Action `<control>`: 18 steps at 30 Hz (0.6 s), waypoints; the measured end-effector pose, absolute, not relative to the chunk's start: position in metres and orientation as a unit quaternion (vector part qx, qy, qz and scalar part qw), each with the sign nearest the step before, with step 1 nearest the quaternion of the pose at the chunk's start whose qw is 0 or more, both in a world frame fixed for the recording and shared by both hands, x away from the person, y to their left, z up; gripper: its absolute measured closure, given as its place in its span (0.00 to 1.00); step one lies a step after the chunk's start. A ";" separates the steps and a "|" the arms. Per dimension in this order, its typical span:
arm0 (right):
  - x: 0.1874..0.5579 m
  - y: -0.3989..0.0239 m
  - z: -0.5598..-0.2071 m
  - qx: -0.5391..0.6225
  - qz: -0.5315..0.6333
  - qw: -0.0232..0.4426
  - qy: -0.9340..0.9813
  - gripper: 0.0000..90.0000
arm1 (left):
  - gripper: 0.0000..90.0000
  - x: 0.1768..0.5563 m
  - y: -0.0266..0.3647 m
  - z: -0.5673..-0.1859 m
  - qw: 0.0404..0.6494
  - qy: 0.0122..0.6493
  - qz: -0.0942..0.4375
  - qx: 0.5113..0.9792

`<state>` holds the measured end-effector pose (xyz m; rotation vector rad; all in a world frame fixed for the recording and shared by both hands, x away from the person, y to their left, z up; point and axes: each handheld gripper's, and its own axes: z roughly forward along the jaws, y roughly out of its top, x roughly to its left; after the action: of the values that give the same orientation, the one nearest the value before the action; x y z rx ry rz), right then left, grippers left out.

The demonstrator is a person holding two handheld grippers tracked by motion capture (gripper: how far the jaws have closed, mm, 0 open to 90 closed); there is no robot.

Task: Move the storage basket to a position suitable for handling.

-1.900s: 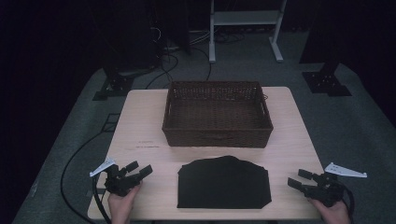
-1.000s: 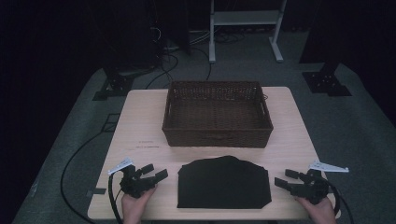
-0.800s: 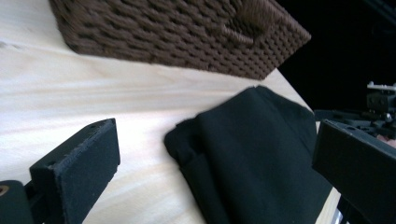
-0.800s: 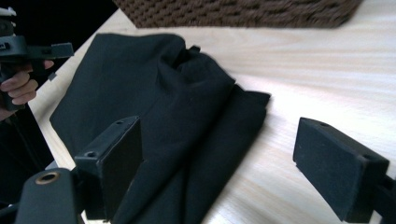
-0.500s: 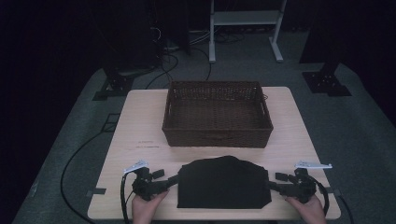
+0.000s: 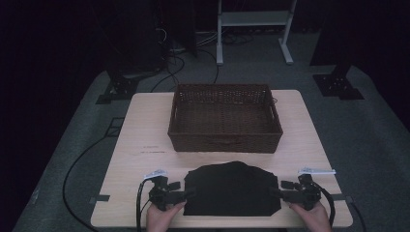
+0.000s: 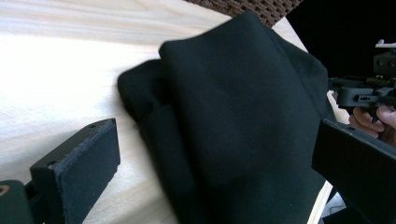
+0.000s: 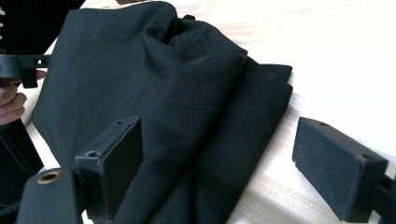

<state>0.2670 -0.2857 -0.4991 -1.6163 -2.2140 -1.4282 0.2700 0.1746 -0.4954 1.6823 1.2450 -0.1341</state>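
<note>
We find the pale wooden rectangular table [image 6: 145, 125] carrying two items: a dark brown woven wicker basket [image 6: 225, 117] toward twelve o'clock, and a folded black fabric garment [image 6: 232, 189] lying flat at six o'clock, just short of the near edge and apart from the basket. We judge the step in hand to be the approach for a two-sided grasp of the garment. Our left gripper [image 6: 181, 192] sits at the garment's nine o'clock edge and our right gripper [image 6: 280, 191] at its three o'clock edge. In the left gripper view the jaws stand wide with the garment's layered fold [image 7: 177, 158] between them, not yet pinched; in the right gripper view the jaws are likewise wide, straddling the stacked edge [image 8: 243, 140]. The next move, in our judgement, calls for closing both pairs on all layers together, then lifting evenly. The basket's near wall stands between garment and basket floor, so a lift must clear it. Loose inner folds may slip free.
</note>
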 end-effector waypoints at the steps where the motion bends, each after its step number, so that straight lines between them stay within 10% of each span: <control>1: 0.267 -0.285 -0.499 -0.523 -0.462 0.026 -0.716 0.17 | 0.00 0.270 0.174 -0.496 0.496 0.514 -0.058 0.697; 18: 0.265 -0.266 -0.499 -0.525 -0.460 0.026 -0.716 0.18 | 0.05 0.271 0.152 -0.499 0.500 0.499 -0.076 0.704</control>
<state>0.2646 -0.2662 -0.4987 -1.6221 -2.2131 -1.4202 0.2713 0.1519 -0.4995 1.7025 1.2058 -0.1830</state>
